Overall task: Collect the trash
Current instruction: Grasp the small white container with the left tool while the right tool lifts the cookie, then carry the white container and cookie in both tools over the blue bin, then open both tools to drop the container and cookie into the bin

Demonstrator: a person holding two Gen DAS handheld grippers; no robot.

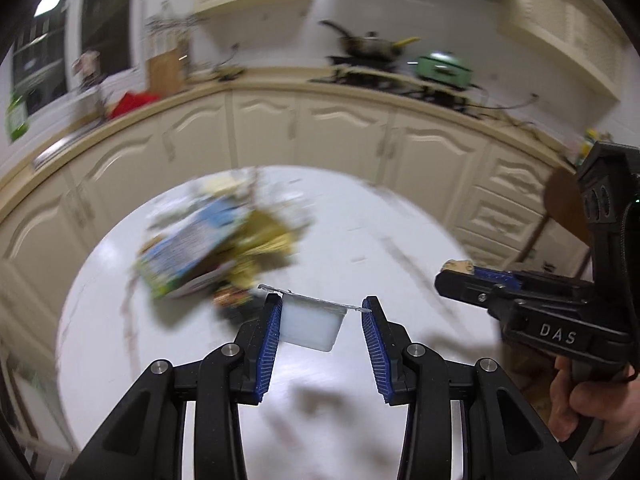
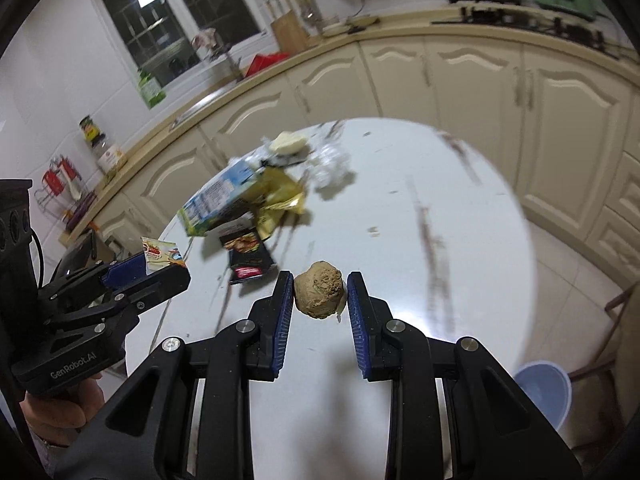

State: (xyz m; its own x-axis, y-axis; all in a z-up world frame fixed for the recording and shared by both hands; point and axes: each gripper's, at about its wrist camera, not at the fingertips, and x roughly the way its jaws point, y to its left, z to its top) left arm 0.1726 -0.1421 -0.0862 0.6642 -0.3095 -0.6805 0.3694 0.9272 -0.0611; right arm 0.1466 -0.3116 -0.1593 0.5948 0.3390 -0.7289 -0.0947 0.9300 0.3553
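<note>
Both grippers are hanging side by side above the round white table (image 2: 472, 248), pointing toward the cream cabinets (image 1: 344, 140) beyond its far edge.

The left gripper (image 1: 322, 316) is sitting level over the near part of the table, and it is carrying a small white plastic cup (image 1: 312, 326) with a foil lid. The cup is pressing against the left blue pad while its lid rim is reaching across to the right pad, so the jaws are closing on it only partly, wide apart but holding. From the right wrist view, that same gripper (image 2: 160, 268) is showing side-on at the table's left edge, the printed lid of the cup peeking from its tip, a hand (image 2: 60, 408) wrapped under its handle.

The right gripper (image 2: 318, 294) is clamping a brown lumpy ball (image 2: 320, 294) squarely between its two blue pads, both touching it. In the left wrist view it (image 1: 460, 270) is reaching in from the right, tilted slightly down toward the table, the person's right hand (image 1: 592, 396) gripping the handle below.

More trash is piling toward the far left of the table: a blue and white carton (image 2: 218, 200) lying on its side, a gold wrapper (image 2: 280, 200) touching it, a dark packet (image 2: 248, 260) nearer, and crumpled white paper (image 2: 332, 166) farther back. A blue bucket (image 2: 544, 396) is standing on the floor past the table's right edge.
</note>
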